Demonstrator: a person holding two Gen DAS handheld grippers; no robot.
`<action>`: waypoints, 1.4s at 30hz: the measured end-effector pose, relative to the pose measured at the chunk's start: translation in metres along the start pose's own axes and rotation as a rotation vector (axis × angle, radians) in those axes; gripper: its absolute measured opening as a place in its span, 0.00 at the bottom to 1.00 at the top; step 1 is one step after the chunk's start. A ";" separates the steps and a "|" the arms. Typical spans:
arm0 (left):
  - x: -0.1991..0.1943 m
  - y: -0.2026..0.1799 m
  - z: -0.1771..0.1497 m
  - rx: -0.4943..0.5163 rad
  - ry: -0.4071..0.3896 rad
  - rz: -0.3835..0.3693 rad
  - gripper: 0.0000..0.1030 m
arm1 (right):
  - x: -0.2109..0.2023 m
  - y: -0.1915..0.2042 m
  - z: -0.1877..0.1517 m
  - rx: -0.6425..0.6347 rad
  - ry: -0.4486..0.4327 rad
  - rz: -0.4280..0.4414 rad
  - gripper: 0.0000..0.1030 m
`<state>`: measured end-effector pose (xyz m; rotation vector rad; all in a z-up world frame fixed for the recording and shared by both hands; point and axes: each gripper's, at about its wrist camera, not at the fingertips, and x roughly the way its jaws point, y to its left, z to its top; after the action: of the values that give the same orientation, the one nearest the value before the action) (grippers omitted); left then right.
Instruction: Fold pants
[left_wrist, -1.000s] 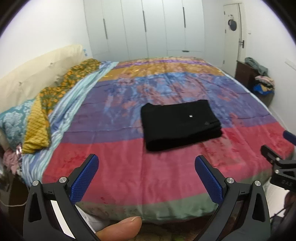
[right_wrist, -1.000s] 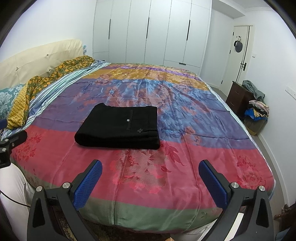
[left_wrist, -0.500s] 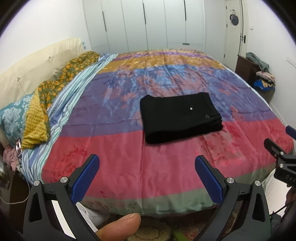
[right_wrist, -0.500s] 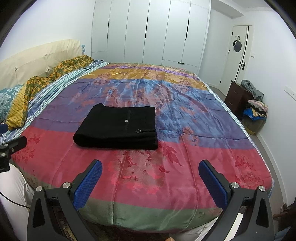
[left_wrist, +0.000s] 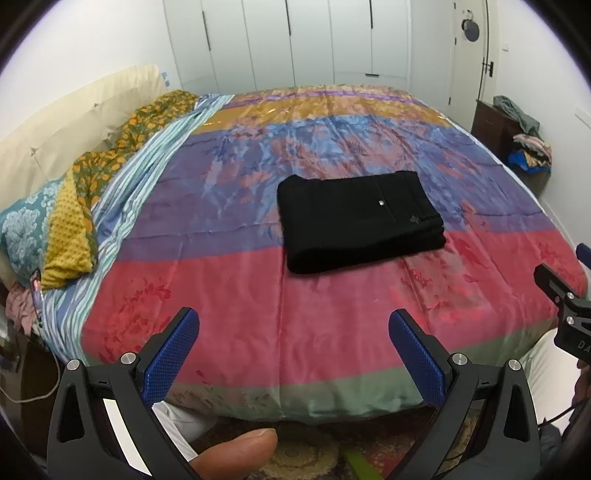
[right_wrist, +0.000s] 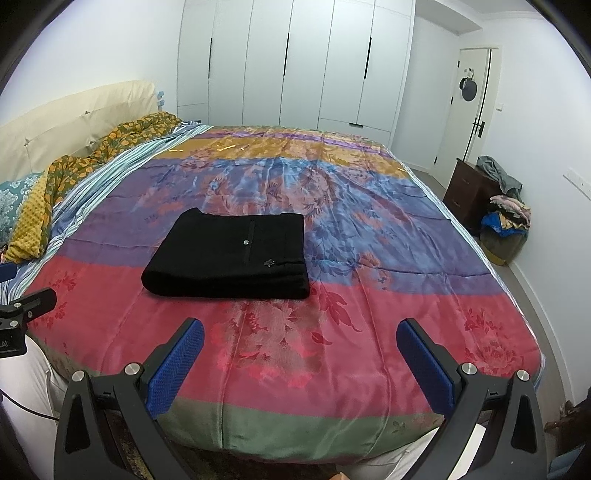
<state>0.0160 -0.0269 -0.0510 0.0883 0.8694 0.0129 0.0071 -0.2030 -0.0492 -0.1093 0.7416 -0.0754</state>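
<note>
Lying as a compact black fabric rectangle, the folded pants (left_wrist: 360, 221) sit on the bed's glossy, many-coloured floral quilt (left_wrist: 258, 332), across the seam where its purple band meets its red band. Every place below is given from that bundle. Its layered edges stack evenly along the near side, and a small pale button and a tiny emblem show on the top panel.

Both tools hang back over the foot edge of the quilt, well apart from the bundle on its near side. The left gripper (left_wrist: 293, 349), black-framed with blue textured pads, has its jaws spread wide and grasping nothing; a thumb (left_wrist: 236, 452) shows beneath it. The right gripper (right_wrist: 300, 360), of the same build, also has its jaws released and empty, and its view places the bundle ahead and slightly to the left.

Judged from the tidy shape, the folding itself looks finished, and the step in hand appears to be the release and retreat at the end. If anything is left, the next move would call only for a light touch: pressing the top flat or squaring the near edge, approaching low and level so the slippery quilt does not drag the stack askew.

Beyond the bundle stand white wardrobe doors (right_wrist: 295, 62); to its left lies a yellow patterned pillow (left_wrist: 68, 236).
</note>
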 end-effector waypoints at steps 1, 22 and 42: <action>0.001 0.000 0.000 -0.003 0.005 -0.004 0.99 | -0.001 0.001 -0.001 -0.003 -0.001 -0.001 1.00; 0.006 -0.001 -0.001 -0.014 0.026 -0.033 0.99 | 0.000 0.006 0.000 -0.017 0.007 0.009 1.00; 0.006 0.001 0.001 -0.025 0.028 -0.047 0.99 | 0.000 0.008 0.000 -0.020 0.011 0.012 1.00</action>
<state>0.0207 -0.0262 -0.0550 0.0446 0.8986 -0.0190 0.0072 -0.1952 -0.0500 -0.1236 0.7539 -0.0577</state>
